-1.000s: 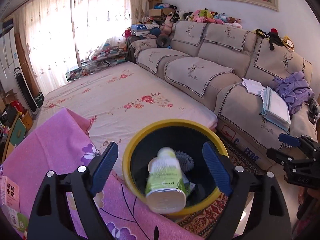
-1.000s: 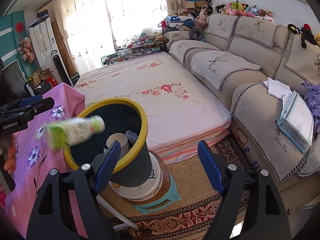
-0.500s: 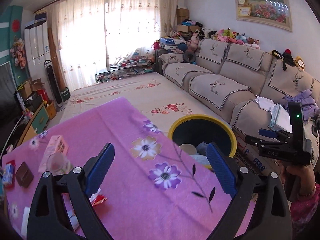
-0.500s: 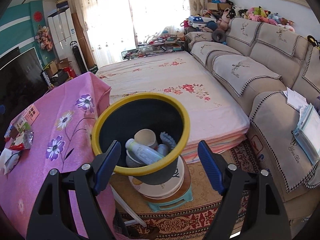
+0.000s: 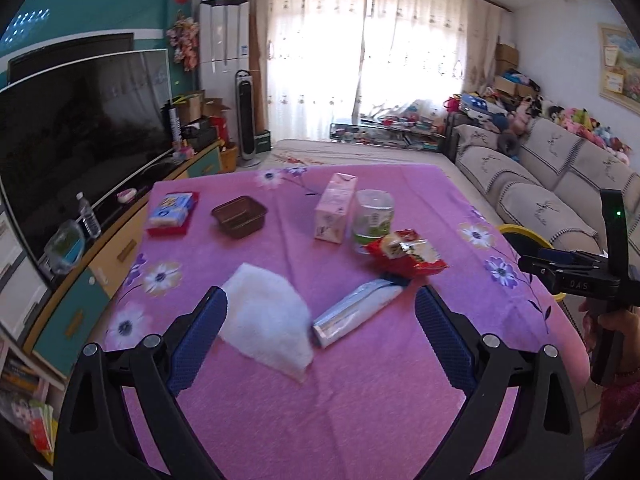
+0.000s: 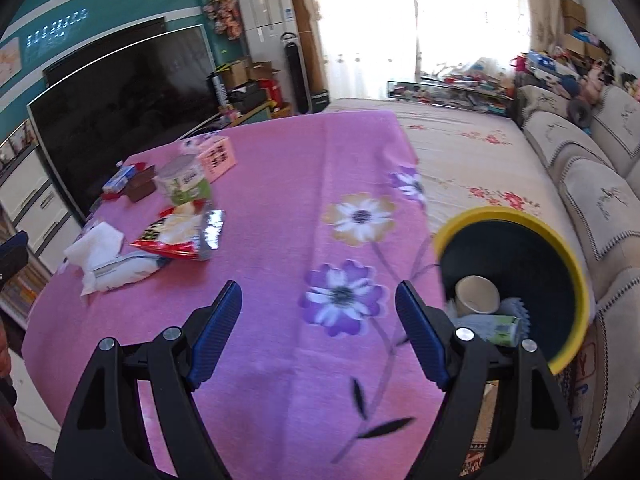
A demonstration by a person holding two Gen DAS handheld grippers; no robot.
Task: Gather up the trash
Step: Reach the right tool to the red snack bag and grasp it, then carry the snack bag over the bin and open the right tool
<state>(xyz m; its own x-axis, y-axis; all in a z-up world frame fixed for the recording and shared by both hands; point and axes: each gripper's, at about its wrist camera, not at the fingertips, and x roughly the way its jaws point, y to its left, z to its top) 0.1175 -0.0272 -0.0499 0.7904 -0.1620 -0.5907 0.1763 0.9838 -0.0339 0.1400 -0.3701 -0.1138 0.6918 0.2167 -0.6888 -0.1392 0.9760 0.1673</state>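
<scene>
Bottle now in bin (image 6: pixel 568 248) — both views back over table (image 5: pixel 360 380).

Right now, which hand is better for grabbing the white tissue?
Left. The left hand-held gripper is open with the white tissue between its fingers; the right hand-held gripper sits nearer the bin.

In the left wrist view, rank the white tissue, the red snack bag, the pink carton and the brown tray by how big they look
1. white tissue, though it lies nearest the camera.
2. red snack bag.
3. pink carton and brown tray look about alike; not ranked.
</scene>
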